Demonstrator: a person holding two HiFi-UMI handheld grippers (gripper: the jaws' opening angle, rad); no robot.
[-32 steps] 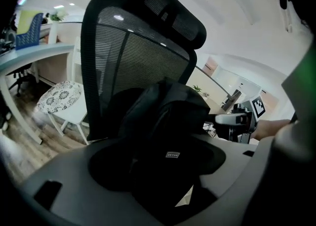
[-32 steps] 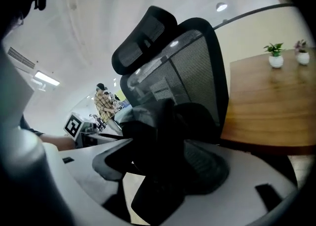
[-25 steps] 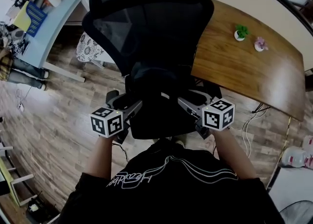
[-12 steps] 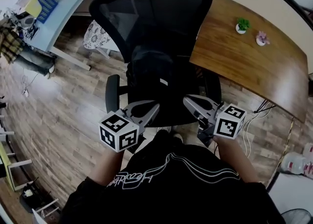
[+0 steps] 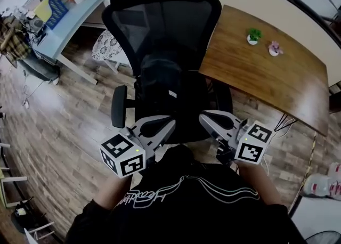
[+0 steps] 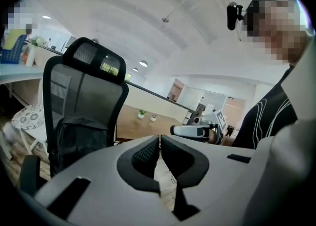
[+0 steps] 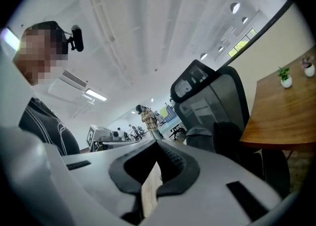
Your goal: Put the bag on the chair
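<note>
The bag [image 5: 161, 78] sits on the chair [image 5: 160, 22], out in front of both grippers and not touching them. It stands tall, with its long side going up and down. It leans on the chair back, so I think it will not tip. The left gripper [image 6: 159, 138] and the right gripper [image 7: 157, 143] are pinched shut and hold nothing. The job looks done.

I'm facing the chair [image 5: 160, 19], standing on the floor [image 5: 69, 125] and carrying the bag [image 5: 160, 78]; far right, the desk [image 5: 277, 86] is bearing a green plant [image 5: 254, 35] and a pink plant [image 5: 274, 48].
</note>
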